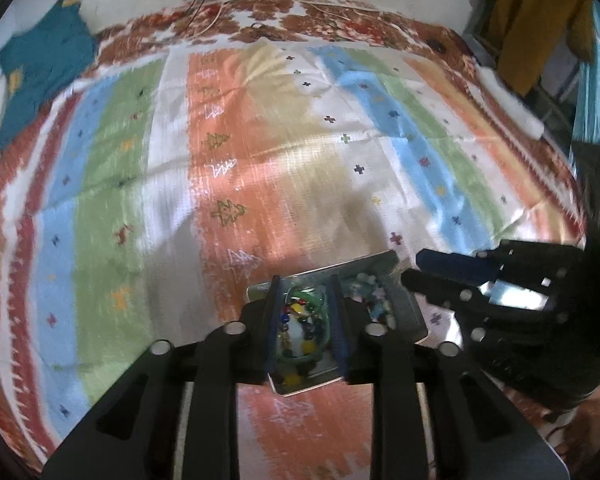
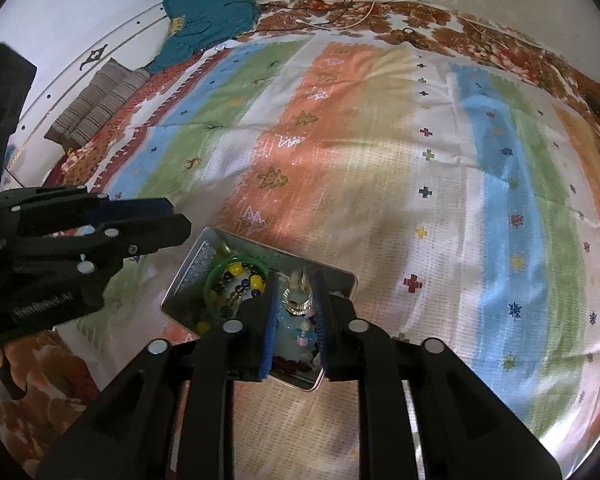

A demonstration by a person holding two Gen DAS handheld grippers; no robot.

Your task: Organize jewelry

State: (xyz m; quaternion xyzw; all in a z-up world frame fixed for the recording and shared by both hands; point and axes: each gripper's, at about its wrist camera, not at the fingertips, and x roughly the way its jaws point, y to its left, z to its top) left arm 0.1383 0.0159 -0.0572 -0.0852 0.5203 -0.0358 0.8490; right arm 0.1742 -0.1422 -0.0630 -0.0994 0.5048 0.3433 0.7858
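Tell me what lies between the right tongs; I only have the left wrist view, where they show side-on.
Observer: A gold and pale blue piece lies in the tin, seen between the right tongs, whose jaws stand open.
Operator: Is anything by the wall near the teal cloth?
Observer: Yes, two striped cushions lie beside it, outside your view.
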